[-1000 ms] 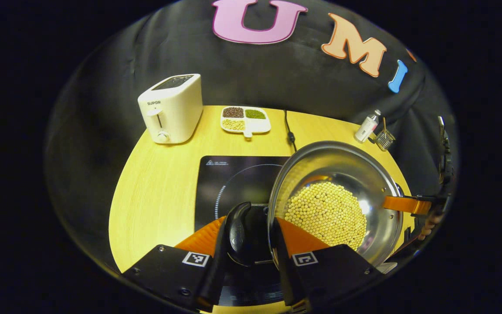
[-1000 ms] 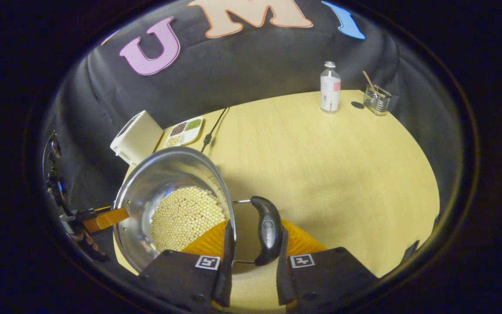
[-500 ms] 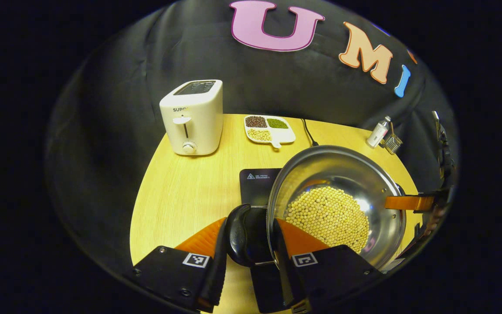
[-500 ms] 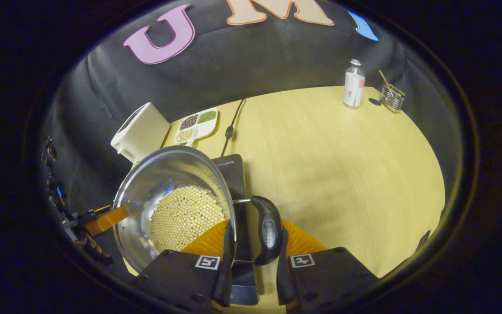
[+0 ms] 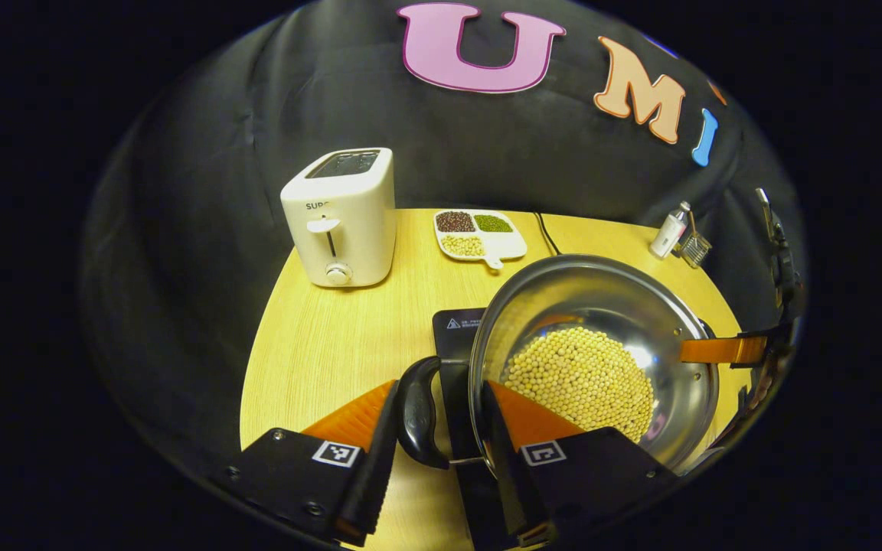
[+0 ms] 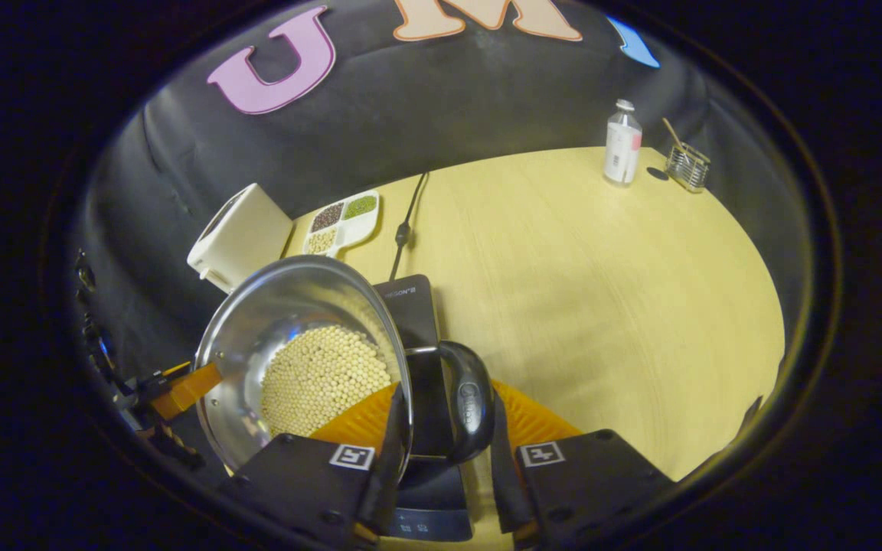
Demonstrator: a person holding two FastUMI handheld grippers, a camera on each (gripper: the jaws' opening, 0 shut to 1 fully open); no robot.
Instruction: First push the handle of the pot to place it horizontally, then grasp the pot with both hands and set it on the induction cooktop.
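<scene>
A steel pot [image 5: 602, 302] holding yellow beans [image 5: 579, 379] hangs between both grippers. My left gripper [image 5: 439, 398] is shut on its black side handle [image 5: 414, 413]. On the opposite side my right gripper [image 6: 446, 394] is shut on the other black handle [image 6: 472, 398]. The black induction cooktop [image 5: 458, 329] lies under the pot [image 6: 280, 314], with its corner [image 6: 409, 306] showing past the rim. I cannot tell whether the pot touches the cooktop. Across the pot, the right gripper [image 5: 717, 350] shows in the left gripper view, and the left gripper [image 6: 181, 386] in the right gripper view.
A white toaster [image 5: 341, 218] stands at the back left of the yellow table [image 5: 318, 344], beside a divided dish of beans [image 5: 479, 236]. The cooktop's cord [image 6: 406, 218] runs to the back edge. A small bottle [image 6: 622, 144] and a wire holder [image 6: 686, 167] stand far right.
Both grippers have carried the pot leftwards across the table. The cooktop, earlier mostly to the pot's left, now lies beneath it and shows on its right side too.
</scene>
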